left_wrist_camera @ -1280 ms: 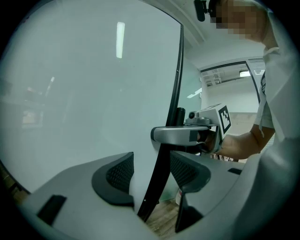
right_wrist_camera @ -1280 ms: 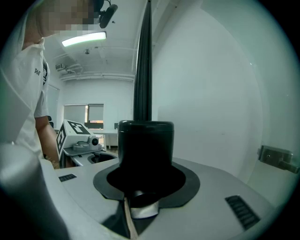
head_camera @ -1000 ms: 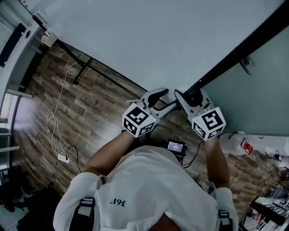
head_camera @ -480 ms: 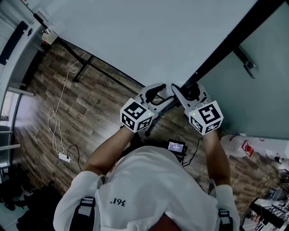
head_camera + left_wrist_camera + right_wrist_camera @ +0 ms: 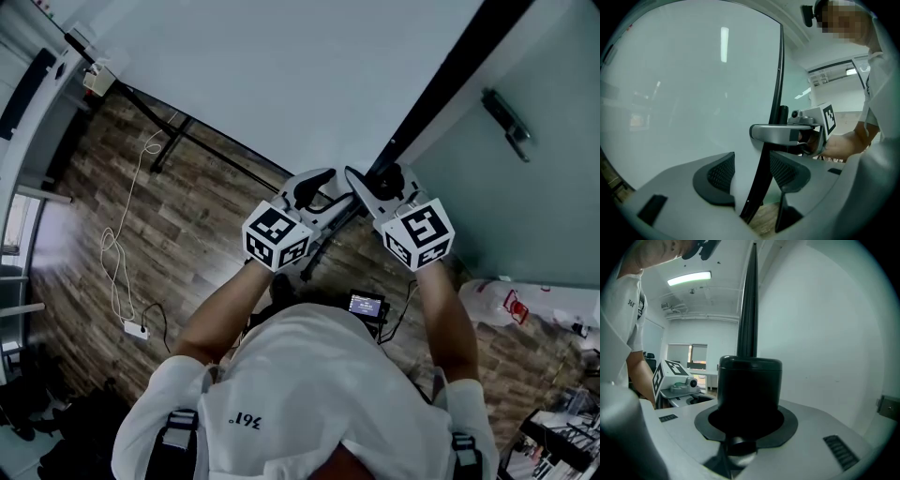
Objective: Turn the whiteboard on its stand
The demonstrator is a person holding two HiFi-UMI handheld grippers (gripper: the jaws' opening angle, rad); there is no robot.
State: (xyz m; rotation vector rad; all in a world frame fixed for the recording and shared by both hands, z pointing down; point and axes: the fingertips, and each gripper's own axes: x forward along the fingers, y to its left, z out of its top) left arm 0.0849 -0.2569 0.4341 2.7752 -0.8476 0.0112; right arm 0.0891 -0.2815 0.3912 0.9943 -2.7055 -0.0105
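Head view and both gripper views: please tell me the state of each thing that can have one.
whiteboard: gripped at its black side edge.
left gripper: shut on the whiteboard's edge.
black knob: clamped between the right jaws.
right gripper: jaws have just been closing; shut on the black knob.

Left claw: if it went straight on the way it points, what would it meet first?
The whiteboard itself: its black edge frame sits between the left claw pads, so it would likely only seat deeper.
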